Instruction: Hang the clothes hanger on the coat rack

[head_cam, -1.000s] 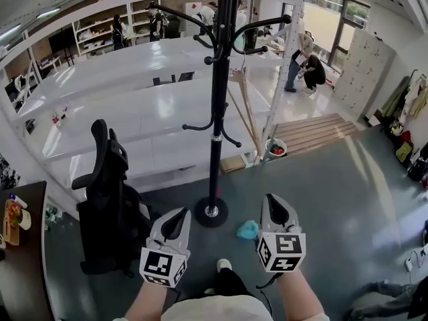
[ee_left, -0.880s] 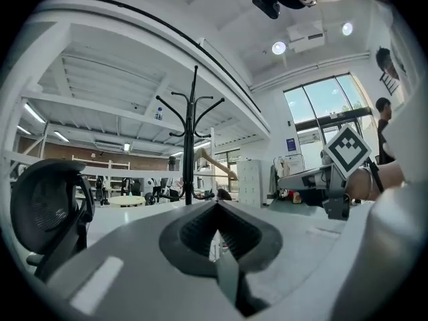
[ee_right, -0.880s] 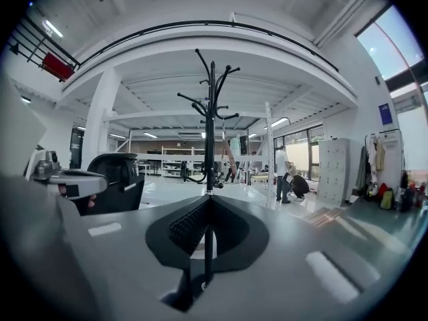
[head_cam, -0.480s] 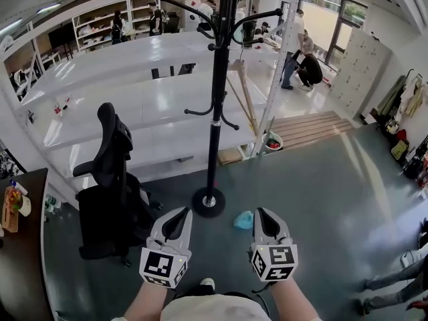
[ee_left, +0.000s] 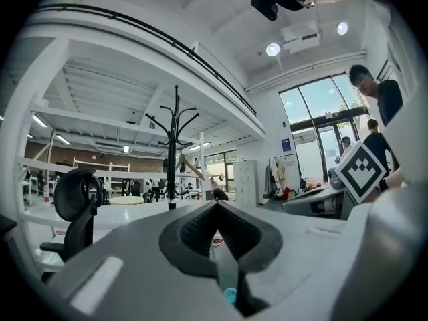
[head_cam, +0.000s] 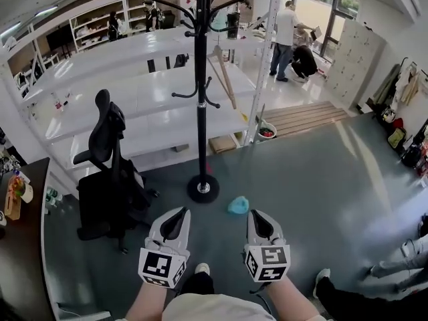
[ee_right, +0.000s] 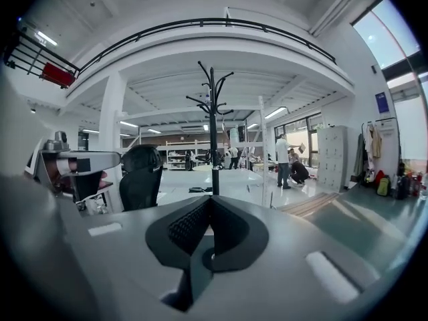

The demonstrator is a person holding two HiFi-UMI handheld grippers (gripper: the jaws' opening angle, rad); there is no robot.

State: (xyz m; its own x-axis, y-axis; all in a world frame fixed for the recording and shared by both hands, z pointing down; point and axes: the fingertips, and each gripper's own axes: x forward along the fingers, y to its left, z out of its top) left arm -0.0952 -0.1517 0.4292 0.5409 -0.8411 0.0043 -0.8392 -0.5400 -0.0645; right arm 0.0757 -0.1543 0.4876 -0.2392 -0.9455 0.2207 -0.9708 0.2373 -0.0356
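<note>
My left gripper [head_cam: 177,218] and right gripper [head_cam: 257,222] were held low and side by side in front of me. Both sets of jaws were pressed together on nothing, as I had no clothes hanger to carry. The coat rack [head_cam: 201,99] stood ahead, well apart from both. I could not find the clothes hanger in any view. A small teal object [head_cam: 238,204] lay near the rack's base, too unclear to name.

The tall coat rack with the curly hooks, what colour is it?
The tall coat rack is black, pole, hooks and round base; the head view shows it best.
</note>
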